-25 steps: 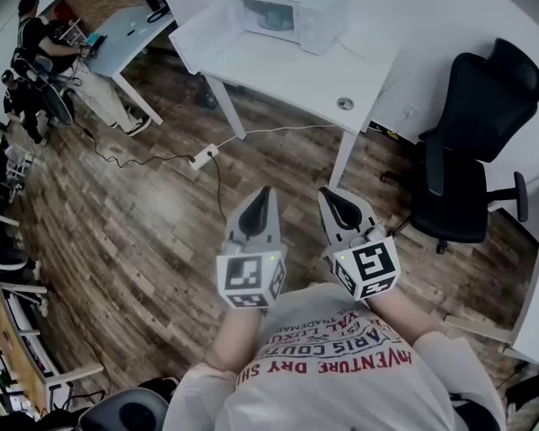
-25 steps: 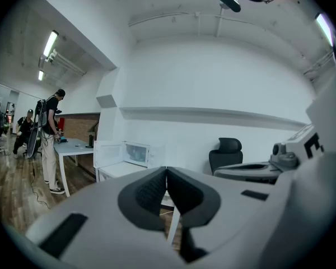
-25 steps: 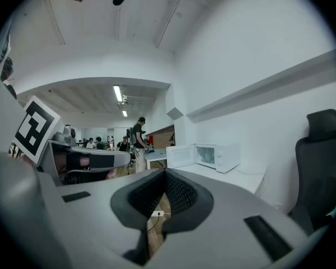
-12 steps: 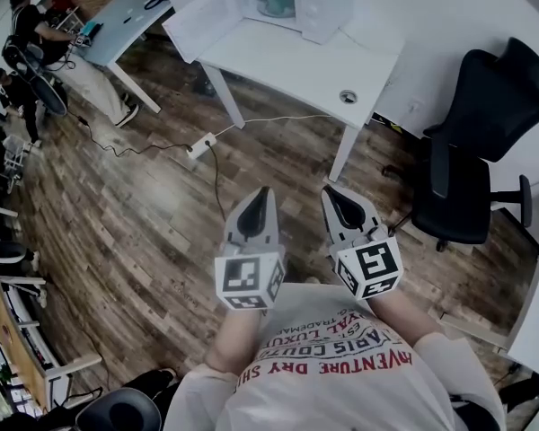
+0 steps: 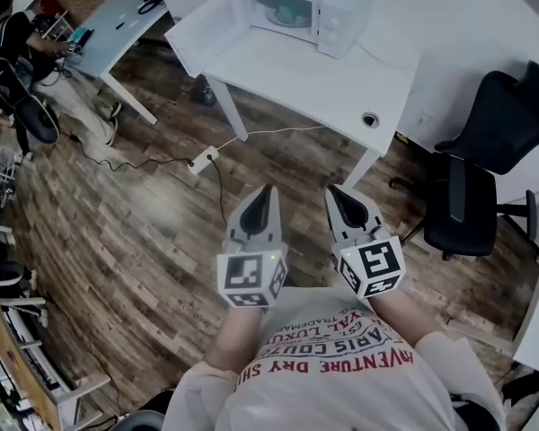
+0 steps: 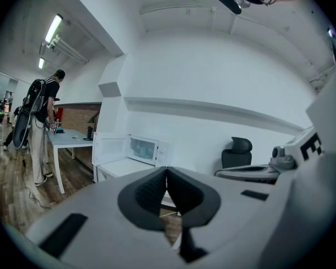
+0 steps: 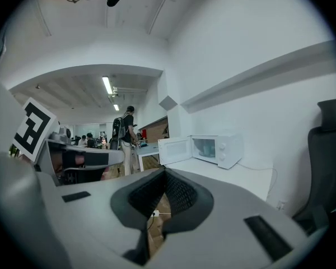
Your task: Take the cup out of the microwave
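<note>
A white microwave (image 5: 316,9) stands at the far end of a white table (image 5: 328,74), with its door (image 5: 200,32) swung open to the left. Inside it a teal cup (image 5: 288,10) shows dimly. My left gripper (image 5: 267,190) and right gripper (image 5: 333,189) are side by side over the wood floor, well short of the table, both shut and empty. In the left gripper view the microwave (image 6: 144,148) is far ahead beyond the closed jaws (image 6: 166,169). The right gripper view has the microwave (image 7: 217,148) ahead to the right of its closed jaws (image 7: 165,171).
A black office chair (image 5: 485,164) stands right of the table. A power strip (image 5: 202,159) and its cable lie on the floor before the table's left leg. At the far left, people are beside another table (image 5: 117,27). A grommet hole (image 5: 370,119) is in the tabletop.
The table and microwave have come nearer and lower in the head view as both grippers advanced together towards them. Both stayed shut.
</note>
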Available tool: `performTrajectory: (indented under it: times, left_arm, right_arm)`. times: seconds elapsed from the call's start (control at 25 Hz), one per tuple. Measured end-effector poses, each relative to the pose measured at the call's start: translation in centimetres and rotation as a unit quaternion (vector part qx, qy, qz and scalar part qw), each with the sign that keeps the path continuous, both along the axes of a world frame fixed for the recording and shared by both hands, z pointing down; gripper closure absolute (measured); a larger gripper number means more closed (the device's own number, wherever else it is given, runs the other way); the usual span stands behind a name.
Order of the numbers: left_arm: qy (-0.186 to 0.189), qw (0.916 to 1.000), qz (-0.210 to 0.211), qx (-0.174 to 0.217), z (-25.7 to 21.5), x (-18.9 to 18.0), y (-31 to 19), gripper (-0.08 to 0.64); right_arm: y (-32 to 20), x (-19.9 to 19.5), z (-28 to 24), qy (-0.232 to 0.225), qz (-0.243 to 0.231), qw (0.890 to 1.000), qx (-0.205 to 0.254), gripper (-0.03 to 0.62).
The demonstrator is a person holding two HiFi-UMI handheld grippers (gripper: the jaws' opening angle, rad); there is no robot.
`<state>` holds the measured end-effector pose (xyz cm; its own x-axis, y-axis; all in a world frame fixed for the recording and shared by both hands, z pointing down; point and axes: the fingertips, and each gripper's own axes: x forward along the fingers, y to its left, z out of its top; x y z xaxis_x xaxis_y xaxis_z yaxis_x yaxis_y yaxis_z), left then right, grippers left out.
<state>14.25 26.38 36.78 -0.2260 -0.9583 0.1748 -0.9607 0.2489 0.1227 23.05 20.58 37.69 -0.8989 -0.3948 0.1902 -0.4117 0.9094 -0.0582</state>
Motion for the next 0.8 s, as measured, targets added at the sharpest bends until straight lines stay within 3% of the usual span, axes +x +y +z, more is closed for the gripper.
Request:
performTrajectory:
  times: [0.4,0.8]
  left_arm:
    - [-0.006,0.9998,0.018,0.002,-1.1,-16.7,-3.5,0.552]
    - [0.018,0.9996,0.020,-0.004,1.2,-24.8,-7.1,0.552]
  right_arm:
    - [-3.6,-16.0,-1.2,-0.010,0.022,1.000,0.002,0.580]
    - [-7.6,-24.1,0.3,0.008,0.029,1.000,-0.005,0.580]
